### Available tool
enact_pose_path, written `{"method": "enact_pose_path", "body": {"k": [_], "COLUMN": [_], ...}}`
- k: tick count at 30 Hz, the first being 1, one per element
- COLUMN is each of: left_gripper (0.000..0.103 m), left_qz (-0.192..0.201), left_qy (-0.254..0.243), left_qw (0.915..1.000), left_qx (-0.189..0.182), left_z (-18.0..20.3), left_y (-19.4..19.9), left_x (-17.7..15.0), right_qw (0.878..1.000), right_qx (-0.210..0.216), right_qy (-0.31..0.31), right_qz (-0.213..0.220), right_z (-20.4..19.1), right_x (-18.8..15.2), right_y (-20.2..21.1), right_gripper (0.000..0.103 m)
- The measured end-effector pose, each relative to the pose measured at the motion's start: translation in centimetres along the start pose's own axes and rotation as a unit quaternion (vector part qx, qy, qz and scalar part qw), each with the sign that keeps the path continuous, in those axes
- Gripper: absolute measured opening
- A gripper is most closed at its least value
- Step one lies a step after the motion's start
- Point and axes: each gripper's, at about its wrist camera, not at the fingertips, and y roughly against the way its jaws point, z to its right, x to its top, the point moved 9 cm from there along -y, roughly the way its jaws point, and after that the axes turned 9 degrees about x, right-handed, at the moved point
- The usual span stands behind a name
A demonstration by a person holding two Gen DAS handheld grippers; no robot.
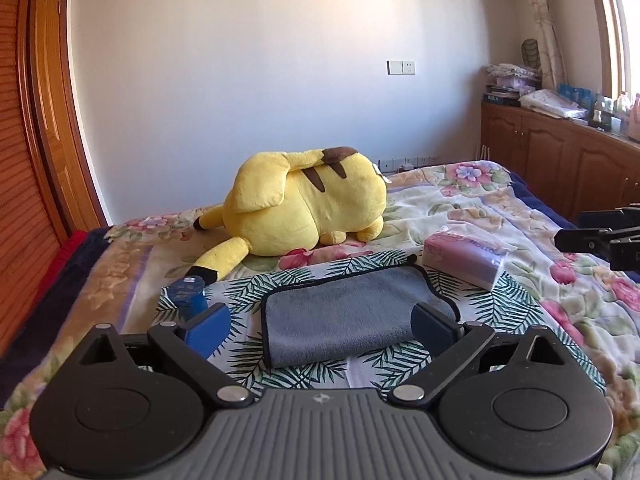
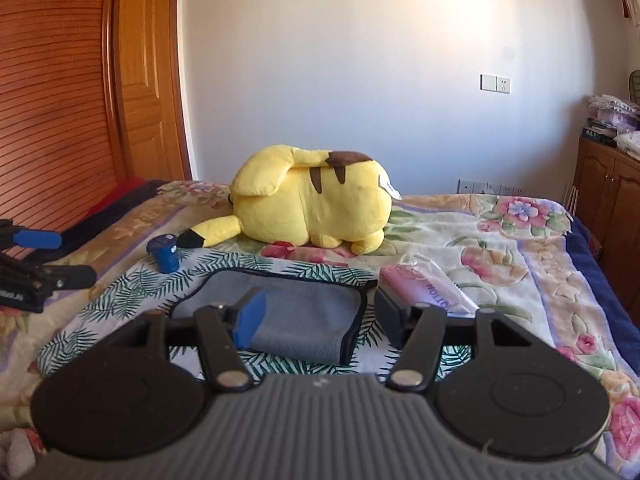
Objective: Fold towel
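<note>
Both grippers spread wide, nothing between the jaws. Left gripper (image 1: 322, 330) hangs low over the near edge of the towel (image 1: 352, 312); blue finger pads (image 1: 208, 330) sit either side of it, no contact visible. Right gripper (image 2: 316, 320) is also above the towel's (image 2: 288, 316) near edge, toward its right end, not pinching it.

Towel: grey, dark trim, already folded into a flat rectangle with a doubled edge facing the cameras. Lies on a palm-leaf cloth (image 1: 500, 300) spread over the floral bedspread (image 1: 540, 248).

Around it:
- blue cylindrical container (image 1: 188, 296) on its side, just left of the towel, on the leaf cloth
- pink tissue pack (image 1: 464, 258) at the towel's far right corner, near but apart
- yellow plush toy (image 1: 308, 200) lying behind, well past the towel, tail tip reaching toward the blue container

Wooden wardrobe (image 2: 60, 100) on the left, wooden cabinet (image 1: 560, 152) with clutter on top along the right wall.
</note>
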Motion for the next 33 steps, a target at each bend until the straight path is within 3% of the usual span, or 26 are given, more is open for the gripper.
{"method": "enact_pose_path", "body": {"k": [8,12,17,19,33], "left_gripper": [0.086,0.087,0.087,0.087,0.087], "left_qz": [0.020,0.027,0.030,0.034,0.019], "left_qy": [0.009,0.014,0.002,0.001,0.000], "left_qw": [0.9998,0.9995,0.9995,0.9994,0.9998], "left_qx": [0.000,-0.002,-0.003,-0.002,0.003], "left_z": [-0.3,-0.4,-0.3,-0.2,1.4], "left_y": [4.3,6.0,7.9,8.6,9.4], "left_x": [0.9,0.8,0.1,-0.1,-5.9], "right_qw": [1.000,1.000,1.000,0.999,0.999], "right_qx": [-0.001,-0.007,-0.010,-0.013,-0.020], "right_qy": [-0.001,0.000,-0.003,-0.004,-0.011], "right_qz": [0.015,0.024,0.026,0.031,0.031], "right_z": [-0.9,-1.4,-2.0,-2.3,-3.9], "right_x": [0.6,0.4,-0.2,-0.3,-3.0], "right_y": [3.0,4.4,5.5,6.2,7.5], "right_gripper": [0.068,0.083,0.093,0.103,0.103]}}
